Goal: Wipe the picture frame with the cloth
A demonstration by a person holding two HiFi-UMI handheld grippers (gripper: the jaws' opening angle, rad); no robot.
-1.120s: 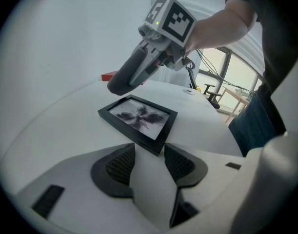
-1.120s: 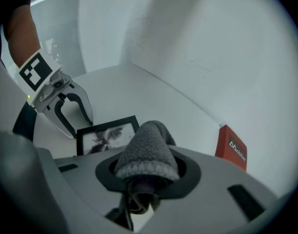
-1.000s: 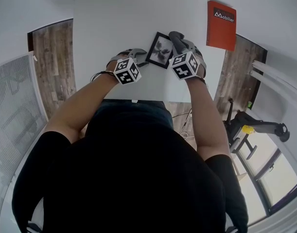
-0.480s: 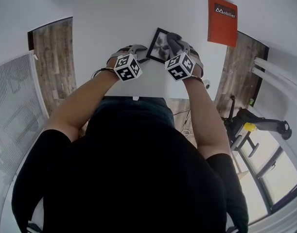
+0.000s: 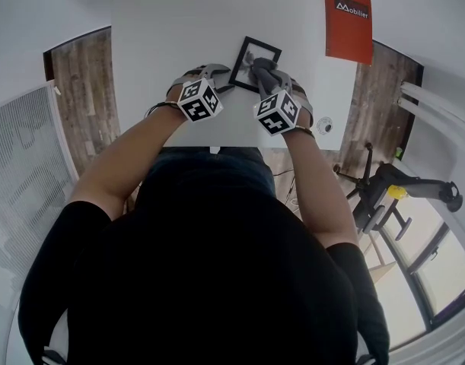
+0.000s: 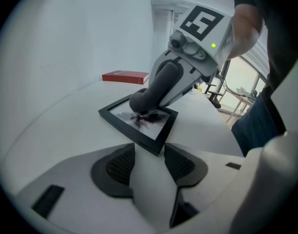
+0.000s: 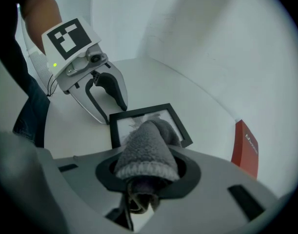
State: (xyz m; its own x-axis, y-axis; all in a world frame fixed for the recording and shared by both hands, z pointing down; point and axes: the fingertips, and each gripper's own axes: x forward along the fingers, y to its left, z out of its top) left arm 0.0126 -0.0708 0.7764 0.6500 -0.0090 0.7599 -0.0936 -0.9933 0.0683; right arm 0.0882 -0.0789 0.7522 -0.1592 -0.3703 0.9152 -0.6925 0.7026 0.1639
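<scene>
Where the white table [image 5: 171,29] ends, brown wooden floor [image 5: 80,97] shows on both sides, and the walls around are white. The table top is smooth and plain. A red book [image 5: 348,25] lies at the table's right edge, off to the right of the picture frame [image 6: 156,126] and apart from it. White letters on the book's black label say "Mobilier".

The picture frame is black and lies flat on the table, with one corner pointing at the person. It has a grey and white picture under its glass. To the left of the frame and past it the table is bare, so there is lots of room there.

The left gripper [image 6: 149,162] sits low just left of the frame. Its jaws stand apart with nothing held, and the frame's near corner is right in front of them. The right gripper [image 7: 146,174] is over the frame, with its jaws squeezed on a fluffy grey cloth [image 7: 146,147]. The cloth's far end rests on the glass.
</scene>
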